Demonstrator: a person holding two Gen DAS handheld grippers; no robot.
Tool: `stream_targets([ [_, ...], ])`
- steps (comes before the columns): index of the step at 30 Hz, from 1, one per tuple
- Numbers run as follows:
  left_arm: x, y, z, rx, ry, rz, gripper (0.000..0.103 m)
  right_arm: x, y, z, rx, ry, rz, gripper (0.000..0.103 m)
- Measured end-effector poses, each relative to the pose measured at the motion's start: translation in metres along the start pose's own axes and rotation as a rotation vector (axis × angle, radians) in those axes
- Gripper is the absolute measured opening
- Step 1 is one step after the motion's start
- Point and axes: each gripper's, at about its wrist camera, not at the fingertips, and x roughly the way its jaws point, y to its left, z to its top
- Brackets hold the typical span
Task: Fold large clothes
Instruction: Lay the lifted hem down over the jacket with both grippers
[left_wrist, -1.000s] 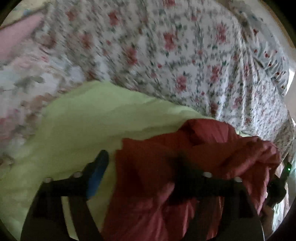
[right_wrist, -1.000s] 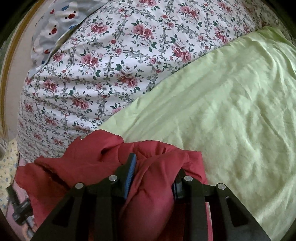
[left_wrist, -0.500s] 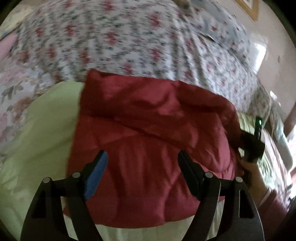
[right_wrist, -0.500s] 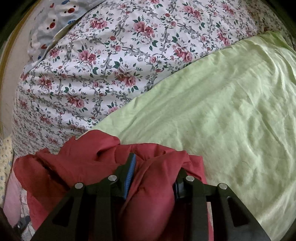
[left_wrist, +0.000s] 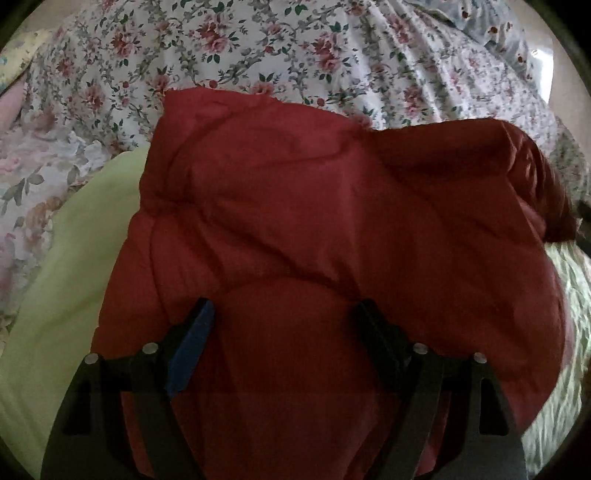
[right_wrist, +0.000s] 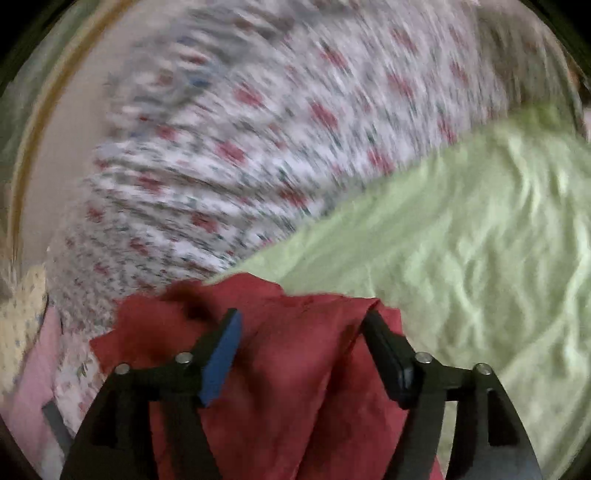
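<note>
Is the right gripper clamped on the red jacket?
Apart. Right wrist view: right gripper is opening, pads clear of the red jacket lying between them.

A pale green sheet (left_wrist: 62, 280) lies spread over the bed, showing to the left of the tool in the left wrist view and stretching ahead and to the right of the tool, wrinkled, in the right wrist view (right_wrist: 461, 251). Beyond it, farther from the tool in both views, runs a white cover printed with red roses and green leaves (left_wrist: 280, 48) (badly blurred in the right wrist view (right_wrist: 258, 147)). At the far left edge of the left wrist view a pink cloth (left_wrist: 11, 107) lies beside the flowered cover.
</note>
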Motion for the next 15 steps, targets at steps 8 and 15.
stream_targets([
  [8, 0.011, -0.002, 0.023, -0.032, 0.057, 0.028, 0.083, 0.042, 0.078, -0.053, -0.402, 0.256, -0.006, 0.085],
  [15, -0.029, 0.015, 0.022, -0.084, 0.001, -0.056, 0.082, 0.097, 0.044, -0.042, -0.242, 0.321, -0.069, 0.089],
])
